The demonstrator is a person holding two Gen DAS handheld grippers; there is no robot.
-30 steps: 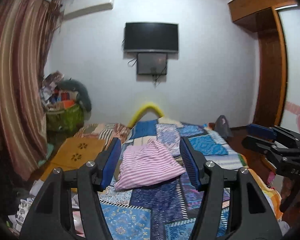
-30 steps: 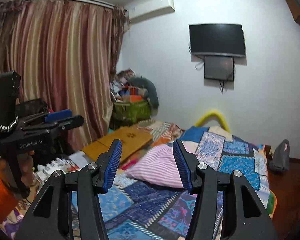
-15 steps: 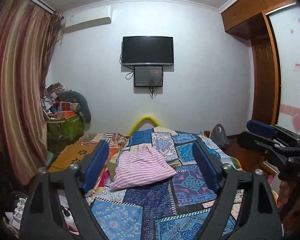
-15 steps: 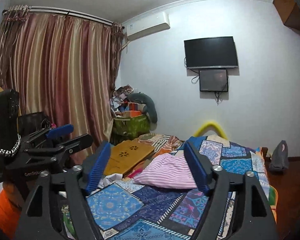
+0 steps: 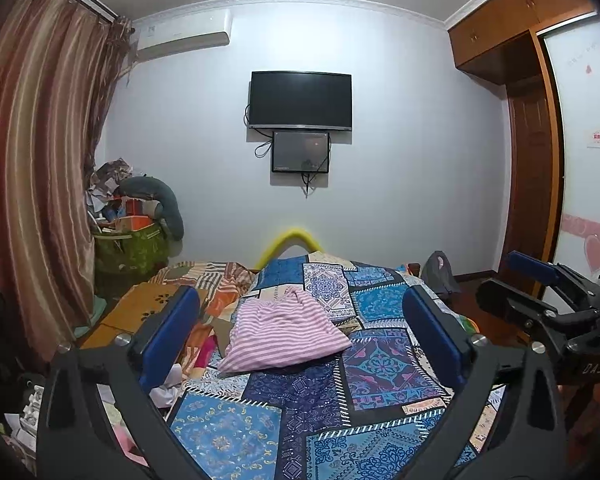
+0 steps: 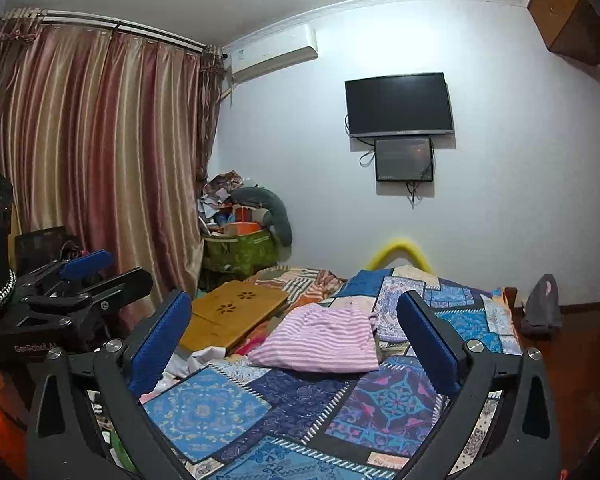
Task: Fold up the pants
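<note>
Pants [image 5: 282, 334]: pink/white striped, folded, lying on bed [image 5: 380, 364] w/ patchwork cover, mid-bed, just beside wooden tray [image 6: 236, 314]. L gripper [image 5: 300, 332]: jaws just been opening, now wide, nothing between them. R gripper [image 6: 296, 334]: same, jaws wide, empty. Both clear of pants, no contact.

Dim, even indoor light with a cool bluish cast on the wall [image 5: 400, 160] — soft shadows, no glare. Sharp centre; edges bow strongly, corners go black.
</note>
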